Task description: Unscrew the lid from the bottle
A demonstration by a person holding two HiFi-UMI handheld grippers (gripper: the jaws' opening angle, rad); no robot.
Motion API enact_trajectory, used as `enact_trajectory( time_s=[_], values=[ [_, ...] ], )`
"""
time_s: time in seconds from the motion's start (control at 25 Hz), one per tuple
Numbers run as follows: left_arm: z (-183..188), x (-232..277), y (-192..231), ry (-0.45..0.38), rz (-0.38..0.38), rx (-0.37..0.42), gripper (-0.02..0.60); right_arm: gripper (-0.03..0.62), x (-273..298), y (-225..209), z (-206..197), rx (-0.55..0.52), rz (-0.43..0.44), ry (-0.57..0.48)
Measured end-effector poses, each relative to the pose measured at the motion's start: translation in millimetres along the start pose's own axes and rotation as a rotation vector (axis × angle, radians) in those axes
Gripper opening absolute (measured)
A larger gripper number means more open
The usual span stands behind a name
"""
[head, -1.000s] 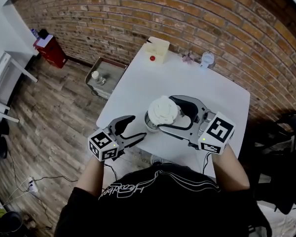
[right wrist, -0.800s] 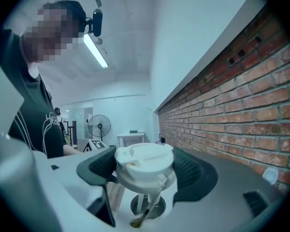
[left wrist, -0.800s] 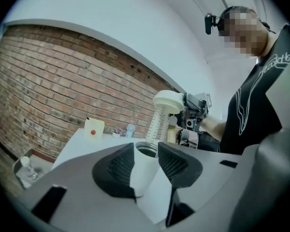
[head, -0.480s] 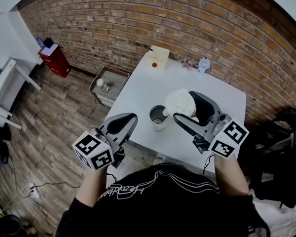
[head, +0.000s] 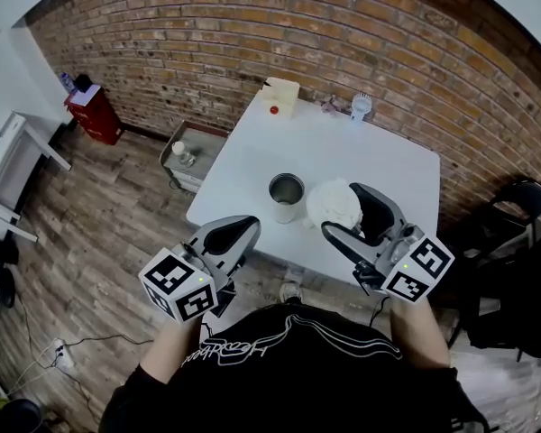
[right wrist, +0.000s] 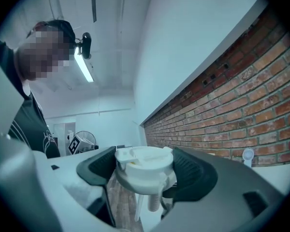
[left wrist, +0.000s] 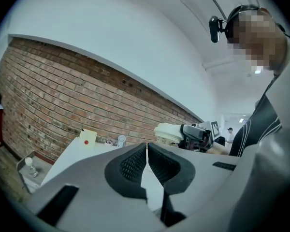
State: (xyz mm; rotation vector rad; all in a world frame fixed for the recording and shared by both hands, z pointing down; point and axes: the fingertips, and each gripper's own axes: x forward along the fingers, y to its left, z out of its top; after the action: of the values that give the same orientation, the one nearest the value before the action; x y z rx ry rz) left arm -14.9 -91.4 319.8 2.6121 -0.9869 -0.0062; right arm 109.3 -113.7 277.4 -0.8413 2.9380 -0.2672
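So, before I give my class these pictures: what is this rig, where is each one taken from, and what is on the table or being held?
There is no robot: a person holds a two-jaw tool in each hand. One picture comes from a camera on the person's head, looking down; the other two come from cameras riding on the tools. On the white table stand an open bottle, a box and a small fan. The right tool grips the white lid, already off the bottle. The left tool is shut and empty.
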Motion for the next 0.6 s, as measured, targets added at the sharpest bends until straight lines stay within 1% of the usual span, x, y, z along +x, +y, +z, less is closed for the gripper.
enact_trajectory(
  time_s=[0.2, 0.44, 0.6],
  values=[
    [-16, -3, -14, 0.034, -0.041, -0.018, 0.038, 0.359, -11, 15, -18, 0.027, -0.016, 0.021],
    [-22, -4, -29, 0.055, -0.072, 0.004, 0.037, 0.359, -22, 26, -29, 0.035, -0.031, 0.029],
    [-21, -5, -31, 0.063, -0.075, 0.014, 0.034, 0.359, -23, 29, -31, 0.036, -0.029, 0.027]
  ],
)
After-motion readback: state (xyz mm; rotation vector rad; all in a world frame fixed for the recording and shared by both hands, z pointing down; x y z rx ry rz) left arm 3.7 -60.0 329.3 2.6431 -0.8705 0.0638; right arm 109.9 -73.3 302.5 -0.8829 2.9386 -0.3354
